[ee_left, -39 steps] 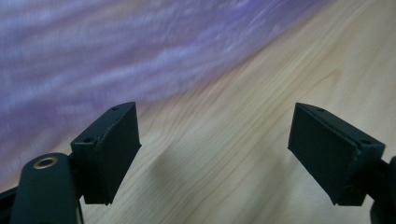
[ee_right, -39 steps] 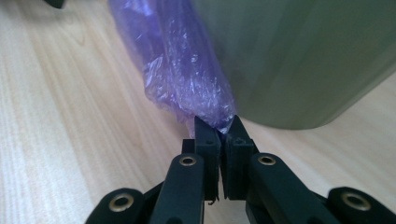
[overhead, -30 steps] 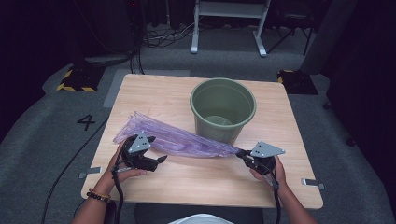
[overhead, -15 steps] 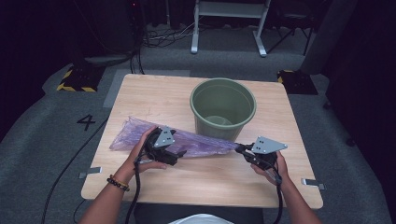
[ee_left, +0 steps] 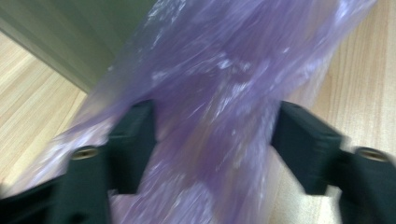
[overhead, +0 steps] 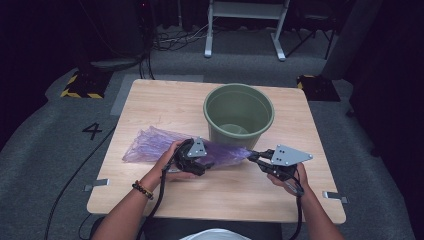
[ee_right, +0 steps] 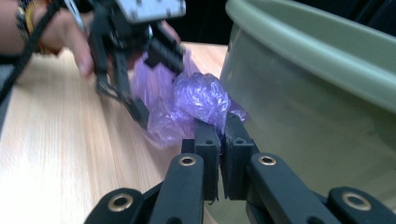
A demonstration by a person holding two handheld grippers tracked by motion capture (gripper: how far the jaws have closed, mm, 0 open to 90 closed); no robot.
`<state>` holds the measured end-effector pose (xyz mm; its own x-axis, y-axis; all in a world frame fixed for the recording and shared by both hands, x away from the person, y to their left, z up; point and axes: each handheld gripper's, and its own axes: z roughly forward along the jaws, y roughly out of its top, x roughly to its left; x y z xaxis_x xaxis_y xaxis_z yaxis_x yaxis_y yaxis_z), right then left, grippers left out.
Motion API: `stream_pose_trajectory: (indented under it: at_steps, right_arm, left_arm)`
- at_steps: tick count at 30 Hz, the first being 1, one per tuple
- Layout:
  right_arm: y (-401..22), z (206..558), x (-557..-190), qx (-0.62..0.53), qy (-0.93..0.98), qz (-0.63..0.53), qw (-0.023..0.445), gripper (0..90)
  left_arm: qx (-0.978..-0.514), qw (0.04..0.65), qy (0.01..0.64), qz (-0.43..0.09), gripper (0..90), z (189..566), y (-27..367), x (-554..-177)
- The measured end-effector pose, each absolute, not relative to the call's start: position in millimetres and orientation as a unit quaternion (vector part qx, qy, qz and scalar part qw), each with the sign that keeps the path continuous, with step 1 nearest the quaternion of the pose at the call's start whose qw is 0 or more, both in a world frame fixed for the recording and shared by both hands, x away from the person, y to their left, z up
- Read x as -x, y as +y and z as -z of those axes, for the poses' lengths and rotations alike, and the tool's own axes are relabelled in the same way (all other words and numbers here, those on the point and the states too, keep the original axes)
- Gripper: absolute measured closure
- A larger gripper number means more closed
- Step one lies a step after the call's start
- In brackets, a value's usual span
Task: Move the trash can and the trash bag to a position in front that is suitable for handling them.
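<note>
Your right gripper (overhead: pixel 252 155) is clamped on the purple bag's (overhead: pixel 150 145) end beside the green bucket (overhead: pixel 239 116). Your left gripper (ee_left: pixel 212 140) has just been closing, jaws apart around the bag. A "4" (overhead: pixel 93 131) marks the floor.

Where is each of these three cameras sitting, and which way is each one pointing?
High view: above the person's side, facing forward and down on the table, green bucket and purple bag; both forearms, left gripper and right gripper show.
Left gripper view: on the left gripper, looking along its jaws, which straddle the bag.
Right gripper view: on the right gripper, shut on the bag's end, beside the bucket.
Shared: all views show bag, bucket and table.
</note>
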<state>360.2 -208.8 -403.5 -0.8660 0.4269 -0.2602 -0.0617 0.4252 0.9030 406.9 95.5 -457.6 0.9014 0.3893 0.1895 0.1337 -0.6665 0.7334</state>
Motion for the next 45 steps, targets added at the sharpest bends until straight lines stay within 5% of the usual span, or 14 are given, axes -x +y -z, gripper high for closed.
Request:
stream_pose_trajectory:
  at_steps: [13, 17, 18, 23, 24, 29, 30, 37, 45]
  right_arm:
    - [-209, 393, -356, -0.12, 0.787, -0.558, 0.234, 87.6]
    - [-209, 387, -355, -0.115, 0.777, -0.571, 0.239, 87.8]
    - [-209, 386, -355, -0.114, 0.775, -0.573, 0.239, 88.0]
    - [-208, 374, -354, -0.105, 0.766, -0.587, 0.24, 88.2]
    - [-208, 374, -354, -0.105, 0.766, -0.587, 0.24, 88.2]
    - [-202, 364, -350, -0.085, 0.769, -0.586, 0.239, 88.2]
    - [-200, 361, -348, -0.081, 0.773, -0.582, 0.24, 88.2]
    - [-199, 357, -345, -0.077, 0.768, -0.591, 0.236, 88.0]
    - [-202, 347, -347, -0.091, 0.753, -0.598, 0.258, 87.4]
  left_arm:
    - [-0.91, 0.371, 0.107, -0.15, 85.5, 466, 90, -401]
    - [-0.907, 0.383, 0.097, -0.144, 86.0, 463, 90, -397]
    - [-0.903, 0.391, 0.103, -0.146, 81.5, 462, 90, -396]
    - [-0.887, 0.413, 0.13, -0.158, 19.1, 458, 89, -393]
    - [-0.887, 0.413, 0.13, -0.158, 12.9, 458, 89, -393]
    - [-0.87, 0.437, 0.15, -0.169, 16.1, 455, 87, -393]
    - [-0.866, 0.439, 0.16, -0.177, 17.8, 455, 88, -395]
    - [-0.869, 0.413, 0.162, -0.22, 73.3, 453, 93, -398]
    - [-0.856, 0.43, 0.161, -0.237, 84.9, 441, 102, -390]
